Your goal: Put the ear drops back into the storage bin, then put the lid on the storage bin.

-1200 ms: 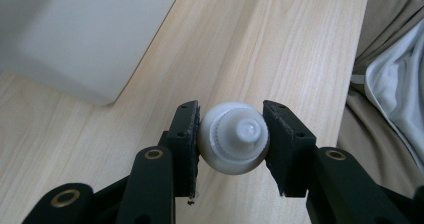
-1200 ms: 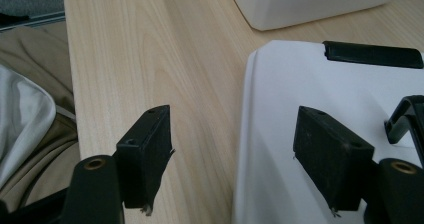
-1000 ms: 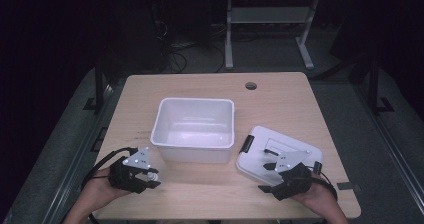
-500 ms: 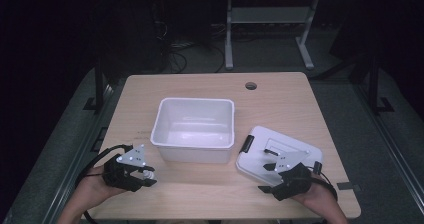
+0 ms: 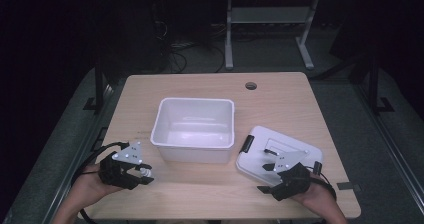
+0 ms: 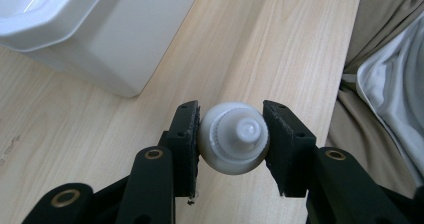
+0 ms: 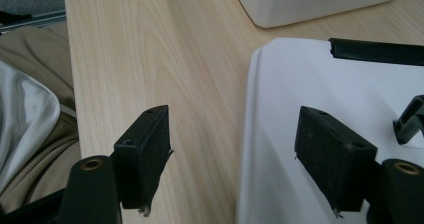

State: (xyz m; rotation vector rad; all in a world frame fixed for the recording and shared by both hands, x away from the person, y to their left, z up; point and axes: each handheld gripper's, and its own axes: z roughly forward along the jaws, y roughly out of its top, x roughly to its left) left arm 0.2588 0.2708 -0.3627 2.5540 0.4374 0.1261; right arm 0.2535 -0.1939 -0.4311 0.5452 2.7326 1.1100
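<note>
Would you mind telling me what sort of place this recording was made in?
Probably a lab or workshop set up for recording, not a home. A plain wooden table with a cable hole stands in a dark room, cables trail over the floor behind it, and a metal-framed bench stands beyond.

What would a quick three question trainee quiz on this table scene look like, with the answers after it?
1. True or false: the left gripper is shut on a small white bottle.
2. Which gripper has open jaws with one jaw over the white lid? A) left B) right C) both
3. Fill in: the lid lies flat on the wooden table, to the right of the open white ____ in the high view.

Key
1. True: in the left gripper view both pads press the bottle's sides, cap end toward the camera.
2. B: the right gripper view shows a wide gap between its jaws, nothing gripped.
3. Bin.
</note>
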